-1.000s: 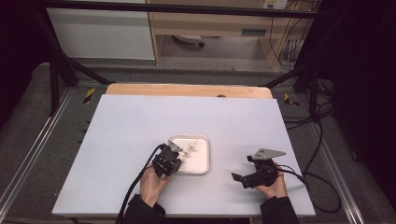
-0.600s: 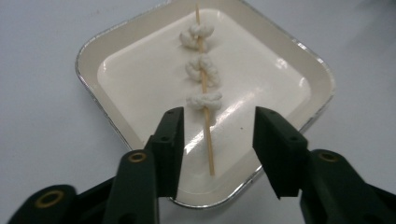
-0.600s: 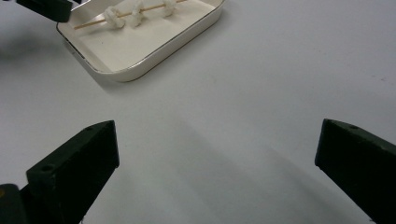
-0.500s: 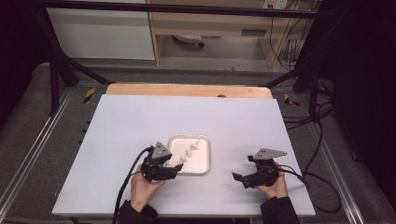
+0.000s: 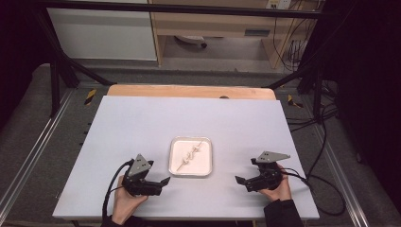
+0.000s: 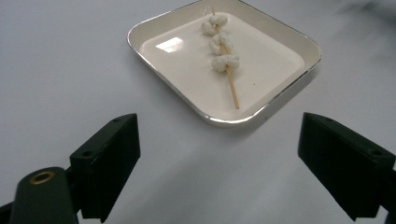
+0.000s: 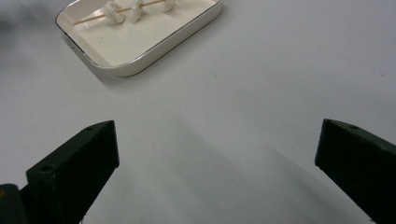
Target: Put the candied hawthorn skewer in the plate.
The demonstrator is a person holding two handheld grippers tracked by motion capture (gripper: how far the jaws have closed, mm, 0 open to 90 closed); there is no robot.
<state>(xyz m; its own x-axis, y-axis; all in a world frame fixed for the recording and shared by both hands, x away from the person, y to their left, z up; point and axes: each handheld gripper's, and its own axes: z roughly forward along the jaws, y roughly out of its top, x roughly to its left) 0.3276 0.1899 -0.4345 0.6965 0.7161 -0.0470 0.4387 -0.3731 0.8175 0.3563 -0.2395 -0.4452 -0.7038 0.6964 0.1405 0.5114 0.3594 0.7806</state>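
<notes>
Lying in tray (image 5: 176, 169) mid-table: skewer (image 6: 223, 56), untouched. Left gripper (image 5: 163, 185) just beside tray's near-left corner, jaws just opened wide, nothing between. Right gripper (image 5: 240, 181) near tray's right, jaws apart, empty.

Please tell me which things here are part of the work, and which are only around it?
Part of the work:
- skewer with three white pieces
- white tray holding it
- left gripper, jaws just opened, nothing between them
- right gripper, open

Only around:
- table
- cables at the right
</notes>
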